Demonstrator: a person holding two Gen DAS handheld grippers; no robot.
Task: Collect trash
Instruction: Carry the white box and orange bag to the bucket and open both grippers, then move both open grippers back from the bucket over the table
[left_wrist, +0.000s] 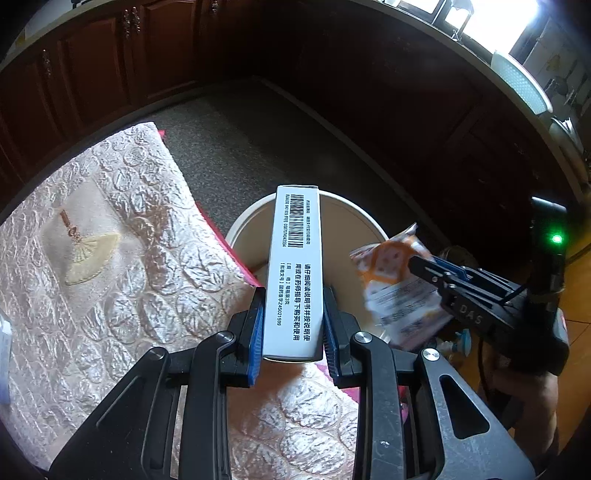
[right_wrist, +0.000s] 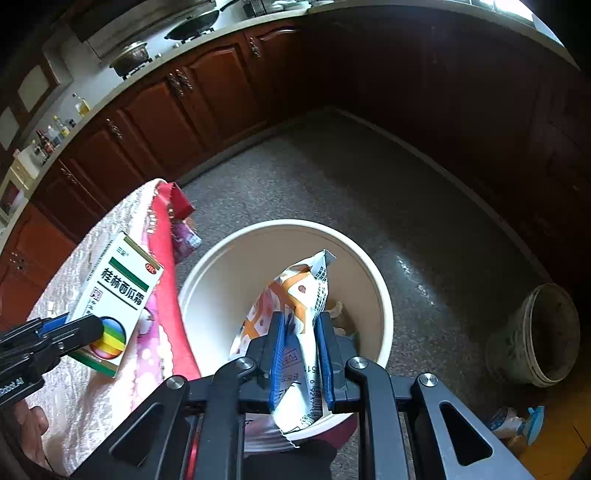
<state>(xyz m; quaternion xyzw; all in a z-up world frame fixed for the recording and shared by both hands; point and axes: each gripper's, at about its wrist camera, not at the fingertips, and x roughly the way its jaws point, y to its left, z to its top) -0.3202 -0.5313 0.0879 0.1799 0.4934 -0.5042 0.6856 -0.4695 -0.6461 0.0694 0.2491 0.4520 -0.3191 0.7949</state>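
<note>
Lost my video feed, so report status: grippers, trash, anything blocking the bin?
Left hand-held gripper shut on medicine box. Right hand-held gripper shut on snack wrapper, over white bin. Nothing blocking the bin mouth.

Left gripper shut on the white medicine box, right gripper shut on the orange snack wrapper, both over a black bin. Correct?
Not quite: the bin is cream-white, not black, as the right wrist view shows. The rest holds: the left gripper has its jaws shut on the white medicine box, and the right gripper has its jaws shut on the orange snack wrapper, both over the bin.
</note>
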